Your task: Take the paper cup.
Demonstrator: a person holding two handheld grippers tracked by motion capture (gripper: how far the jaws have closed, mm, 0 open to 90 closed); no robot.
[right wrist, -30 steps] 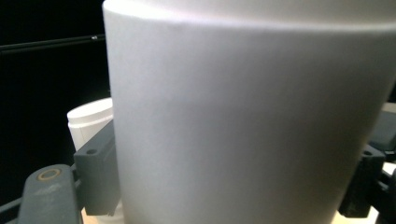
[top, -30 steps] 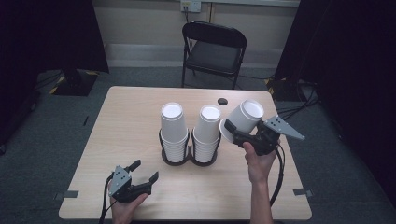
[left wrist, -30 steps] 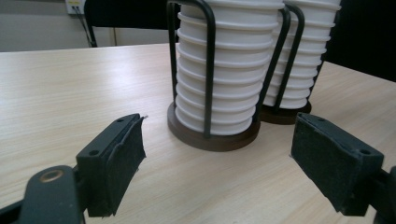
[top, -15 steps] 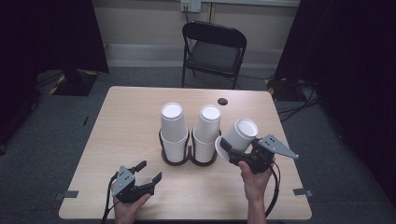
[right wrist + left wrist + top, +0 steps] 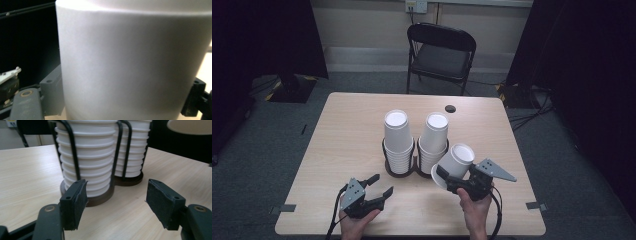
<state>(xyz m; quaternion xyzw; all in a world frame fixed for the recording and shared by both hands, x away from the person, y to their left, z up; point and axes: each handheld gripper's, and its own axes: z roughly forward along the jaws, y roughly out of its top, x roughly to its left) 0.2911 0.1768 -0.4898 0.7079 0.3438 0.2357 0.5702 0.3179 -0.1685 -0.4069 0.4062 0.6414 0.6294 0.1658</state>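
Note:
Two stacks of upturned white paper cups, the left stack (image 5: pixel 398 142) and the right stack (image 5: pixel 434 140), stand in black wire holders at the table's middle. My right gripper (image 5: pixel 448 176) is shut on a single white cup (image 5: pixel 457 161), tilted and low beside the right stack. In the right gripper view that cup (image 5: pixel 132 62) sits between both pads (image 5: pixel 51 92). My left gripper (image 5: pixel 382 184) lies near the front edge, open. Its jaws have just been closing with nothing between them. It faces the near stack (image 5: pixel 87 157), with the other stack (image 5: pixel 135 147) behind.
A black folding chair (image 5: pixel 439 50) stands beyond the far edge of the wooden table (image 5: pixel 347 125). A small dark round spot (image 5: pixel 450 108) lies on the table's far side. Cables trail from both grippers over the front edge.
The right gripper has come down and toward the front edge with the cup, from beside the stack tops to near the table. The left jaws have narrowed a little.

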